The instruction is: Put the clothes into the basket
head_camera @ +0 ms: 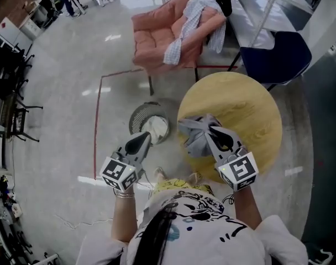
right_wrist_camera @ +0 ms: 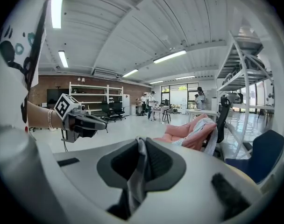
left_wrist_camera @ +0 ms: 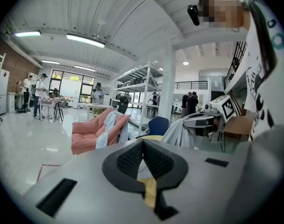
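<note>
My right gripper (head_camera: 211, 128) is shut on a grey garment (head_camera: 194, 136), which hangs bunched from its jaws over the near left part of the round wooden table (head_camera: 245, 106). In the right gripper view a strip of the grey garment (right_wrist_camera: 135, 181) runs down between the closed pads (right_wrist_camera: 153, 160). My left gripper (head_camera: 144, 139) is shut with nothing in it and hovers over the floor at the near side of the round wire basket (head_camera: 137, 116). The basket stands on the floor left of the table with a white cloth (head_camera: 157, 129) in it.
A pink armchair (head_camera: 151, 35) with a checked shirt (head_camera: 185, 26) draped over it stands beyond the table. A dark blue chair (head_camera: 278, 51) and a white table sit at the back right. Red tape (head_camera: 96, 126) marks the floor left of the basket. People stand far off.
</note>
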Tool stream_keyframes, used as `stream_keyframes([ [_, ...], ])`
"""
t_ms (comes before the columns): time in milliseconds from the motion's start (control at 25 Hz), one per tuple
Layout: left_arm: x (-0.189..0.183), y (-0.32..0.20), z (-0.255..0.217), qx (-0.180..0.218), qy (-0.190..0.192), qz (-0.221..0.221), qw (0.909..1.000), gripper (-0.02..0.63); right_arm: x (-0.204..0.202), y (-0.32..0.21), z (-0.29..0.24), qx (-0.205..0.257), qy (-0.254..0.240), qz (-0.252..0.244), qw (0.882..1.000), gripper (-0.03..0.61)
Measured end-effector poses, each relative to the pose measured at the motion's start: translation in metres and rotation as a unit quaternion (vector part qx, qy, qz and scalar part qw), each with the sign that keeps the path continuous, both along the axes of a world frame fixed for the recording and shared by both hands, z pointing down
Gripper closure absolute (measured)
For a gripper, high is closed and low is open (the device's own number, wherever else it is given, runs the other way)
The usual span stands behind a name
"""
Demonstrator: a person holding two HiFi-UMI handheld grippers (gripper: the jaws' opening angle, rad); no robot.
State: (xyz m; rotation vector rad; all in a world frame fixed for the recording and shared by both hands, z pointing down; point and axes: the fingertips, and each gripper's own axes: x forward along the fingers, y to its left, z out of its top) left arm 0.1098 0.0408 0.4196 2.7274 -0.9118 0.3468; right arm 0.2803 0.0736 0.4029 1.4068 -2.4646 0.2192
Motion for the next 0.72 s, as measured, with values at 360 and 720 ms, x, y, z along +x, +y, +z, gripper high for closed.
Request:
stream_keyframes([
  [360,-0.091,-0.005,-0.013,0.019,0.002,-0.026,0.9995,0.6,-0.086,-0.017,-0.009,0.016,0.007,-0.026,1.0,0.531],
  [720,-0.189,-0.001,-0.016,0.026,0.007,-0.065,0.9975,0.6,-0.169,-0.024,-0.016,0.024,0.006,-0.045,0.999,0.531],
])
